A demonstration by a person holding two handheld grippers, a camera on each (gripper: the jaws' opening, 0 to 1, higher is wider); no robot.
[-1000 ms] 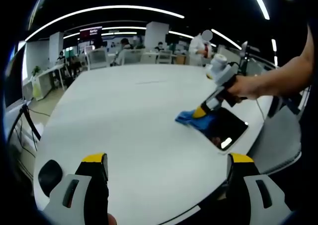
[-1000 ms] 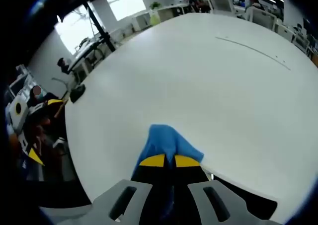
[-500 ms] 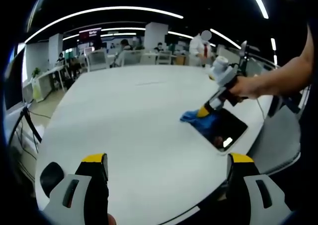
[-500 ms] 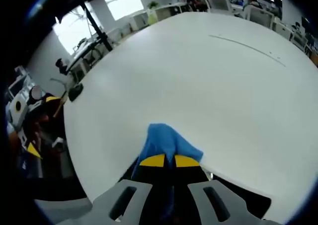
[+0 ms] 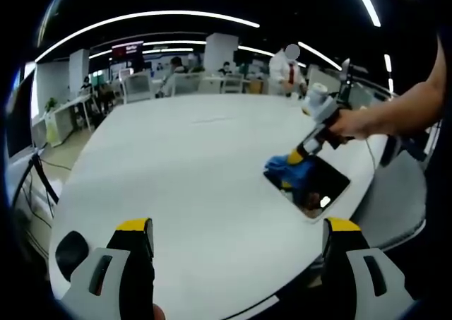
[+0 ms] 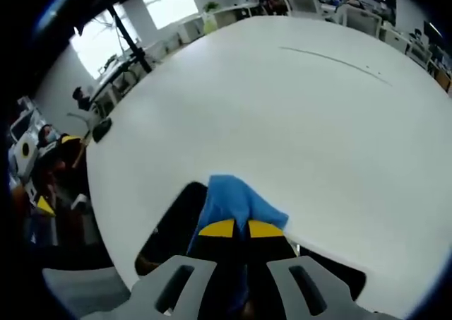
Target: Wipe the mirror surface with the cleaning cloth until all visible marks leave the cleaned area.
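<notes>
You are mid-wipe: your right gripper point(image 6: 234, 228) pinches the blue cloth point(image 6: 236, 198) against the mirror point(image 5: 313, 186) beneath its tips. Left gripper point(image 5: 236, 229) hangs unclenched, well apart. Next, sweep across the uncovered glass.

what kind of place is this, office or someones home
Most likely a large open-plan office, not a home. Long strip lights run across the dark ceiling, rows of desks and white chairs with seated people stand beyond the big white round table, and a red wall screen hangs further back.
</notes>
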